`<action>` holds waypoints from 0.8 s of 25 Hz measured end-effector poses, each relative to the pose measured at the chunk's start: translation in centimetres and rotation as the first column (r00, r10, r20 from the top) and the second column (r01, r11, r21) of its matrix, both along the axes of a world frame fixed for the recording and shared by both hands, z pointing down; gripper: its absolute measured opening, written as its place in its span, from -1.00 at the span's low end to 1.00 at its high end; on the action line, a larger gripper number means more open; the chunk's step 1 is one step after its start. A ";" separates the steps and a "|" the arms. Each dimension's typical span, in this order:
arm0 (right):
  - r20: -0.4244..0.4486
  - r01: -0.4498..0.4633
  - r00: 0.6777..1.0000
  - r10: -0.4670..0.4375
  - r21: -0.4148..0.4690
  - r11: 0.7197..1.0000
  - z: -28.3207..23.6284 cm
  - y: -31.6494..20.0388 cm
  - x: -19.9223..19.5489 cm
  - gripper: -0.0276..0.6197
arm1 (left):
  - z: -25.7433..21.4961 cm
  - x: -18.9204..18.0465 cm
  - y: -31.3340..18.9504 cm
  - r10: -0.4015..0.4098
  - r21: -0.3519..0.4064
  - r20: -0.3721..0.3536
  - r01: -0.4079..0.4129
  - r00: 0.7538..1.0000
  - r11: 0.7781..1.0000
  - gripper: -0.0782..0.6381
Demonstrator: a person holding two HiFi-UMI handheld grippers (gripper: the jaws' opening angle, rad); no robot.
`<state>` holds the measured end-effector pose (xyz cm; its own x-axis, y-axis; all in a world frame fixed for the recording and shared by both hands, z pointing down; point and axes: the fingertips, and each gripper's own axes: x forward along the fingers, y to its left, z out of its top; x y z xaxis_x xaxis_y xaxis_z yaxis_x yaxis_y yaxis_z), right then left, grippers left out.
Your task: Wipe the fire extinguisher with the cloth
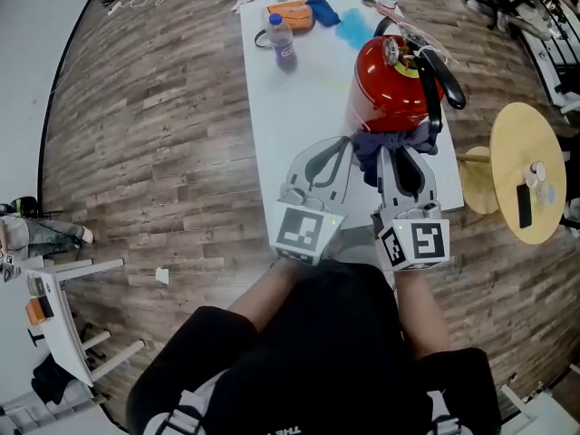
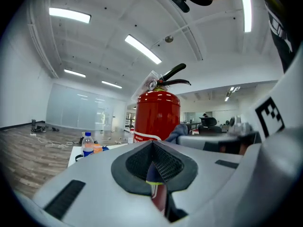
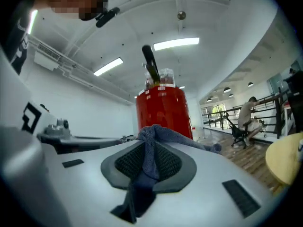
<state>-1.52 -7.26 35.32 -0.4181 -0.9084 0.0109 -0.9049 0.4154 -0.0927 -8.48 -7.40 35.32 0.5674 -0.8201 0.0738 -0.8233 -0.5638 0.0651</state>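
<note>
Wiping seems barely begun: our right gripper [image 1: 392, 150] pinches the cloth [image 3: 152, 148] beside the fire extinguisher [image 1: 390, 84], left gripper [image 2: 152, 163] jaws closed.

Long ceiling strip lights [image 2: 142, 48] lit the room brightly and evenly, burning out to white in the 2 gripper views. Soft glints sat on the red fire extinguisher [image 1: 390, 84]; the white desk [image 1: 299, 107] looked washed out. Fisheye bending curved all edges, and corners vignetted dark.
</note>
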 end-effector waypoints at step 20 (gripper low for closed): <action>0.130 0.000 0.991 0.012 -0.096 0.995 -2.7 -1.2 -4.4 -0.70 | 0.7 -6.7 2.5 -0.097 -0.035 -0.060 0.095 0.993 0.995 -0.72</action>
